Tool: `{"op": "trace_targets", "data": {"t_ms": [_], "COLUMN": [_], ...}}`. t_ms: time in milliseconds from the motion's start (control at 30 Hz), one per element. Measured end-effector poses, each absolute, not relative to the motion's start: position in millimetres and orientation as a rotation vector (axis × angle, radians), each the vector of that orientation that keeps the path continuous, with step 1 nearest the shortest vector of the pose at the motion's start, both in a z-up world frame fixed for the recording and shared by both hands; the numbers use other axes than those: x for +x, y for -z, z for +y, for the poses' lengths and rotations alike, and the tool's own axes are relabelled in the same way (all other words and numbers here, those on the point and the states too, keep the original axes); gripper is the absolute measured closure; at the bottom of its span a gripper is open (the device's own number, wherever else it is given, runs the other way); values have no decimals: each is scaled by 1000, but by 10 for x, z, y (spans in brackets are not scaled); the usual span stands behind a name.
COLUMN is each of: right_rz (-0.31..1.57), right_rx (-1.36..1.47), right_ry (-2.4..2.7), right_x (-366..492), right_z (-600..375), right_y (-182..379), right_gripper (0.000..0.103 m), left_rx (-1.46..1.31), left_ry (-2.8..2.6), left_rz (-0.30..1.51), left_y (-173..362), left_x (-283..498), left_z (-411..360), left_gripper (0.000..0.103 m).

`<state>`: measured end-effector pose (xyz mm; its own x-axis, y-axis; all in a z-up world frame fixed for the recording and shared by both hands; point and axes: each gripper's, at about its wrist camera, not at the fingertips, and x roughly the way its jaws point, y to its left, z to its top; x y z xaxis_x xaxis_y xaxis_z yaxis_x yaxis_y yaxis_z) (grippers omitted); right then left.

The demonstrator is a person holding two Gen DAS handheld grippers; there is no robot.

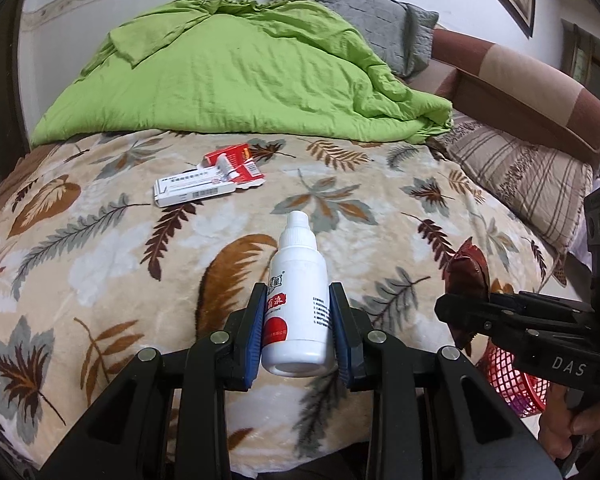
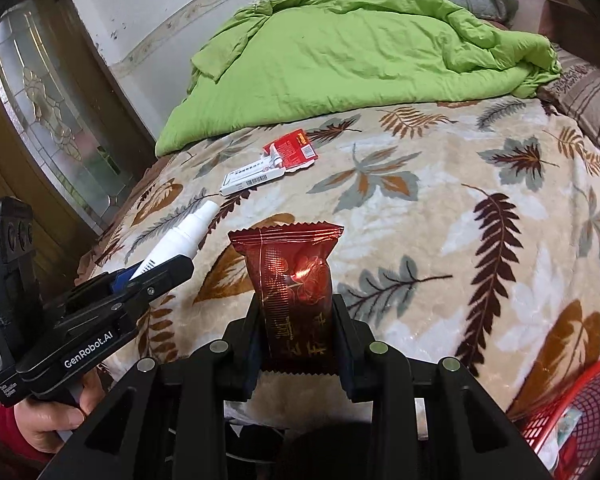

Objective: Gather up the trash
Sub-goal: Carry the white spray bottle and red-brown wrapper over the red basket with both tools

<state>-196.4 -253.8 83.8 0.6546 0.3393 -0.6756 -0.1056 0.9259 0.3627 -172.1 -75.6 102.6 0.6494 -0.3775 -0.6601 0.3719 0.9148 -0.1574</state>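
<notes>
Right now your left gripper [image 1: 296, 322] squeezes the hard, smooth white plastic bottle [image 1: 296, 300] low in the frame; hold its fat middle. Your right gripper [image 2: 298, 336] pinches the light, crinkly dark red snack wrapper [image 2: 292, 280]. The red mesh basket [image 2: 572, 412] waits lower right.

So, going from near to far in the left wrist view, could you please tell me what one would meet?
Left gripper → white bottle it holds → white carton → red box → green quilt → grey pillow.
</notes>
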Motion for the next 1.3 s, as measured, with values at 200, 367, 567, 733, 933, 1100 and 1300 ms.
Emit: {"op": "trace_targets", "data": {"t_ms": [200,367,567,733,933,1100,1300], "right_rz": [818,811,804,796,789,782,772], "right_rx": [321,330,336,345,364,392,418], "right_ry": [-252,-250,-250,-241,-224,-200,-160], "right_x": [-2031,-2058,-2101,-2141,-2220,-2295,-2422], "right_z": [-2597,-2626,-2648,-2708,-2802,-2957,-3133], "right_y": [-834,-842,-846,-867,-879,-884,-889], "right_gripper": [69,69,70,69,69,69,70], "left_rx": [10,25,40,54,72,91,109], "left_ry": [434,440,446,456,473,496,528], "left_rz": [755,756,759,754,750,742,733], "left_y": [-1049,-1064,-1069,-1088,-1110,-1144,-1183], "left_x": [-1781,-1811,-1851,-1888,-1924,-1952,-1980], "left_z": [-829,-864,-912,-977,-1071,-1182,-1326], "left_gripper": [74,74,74,74,74,74,74]}}
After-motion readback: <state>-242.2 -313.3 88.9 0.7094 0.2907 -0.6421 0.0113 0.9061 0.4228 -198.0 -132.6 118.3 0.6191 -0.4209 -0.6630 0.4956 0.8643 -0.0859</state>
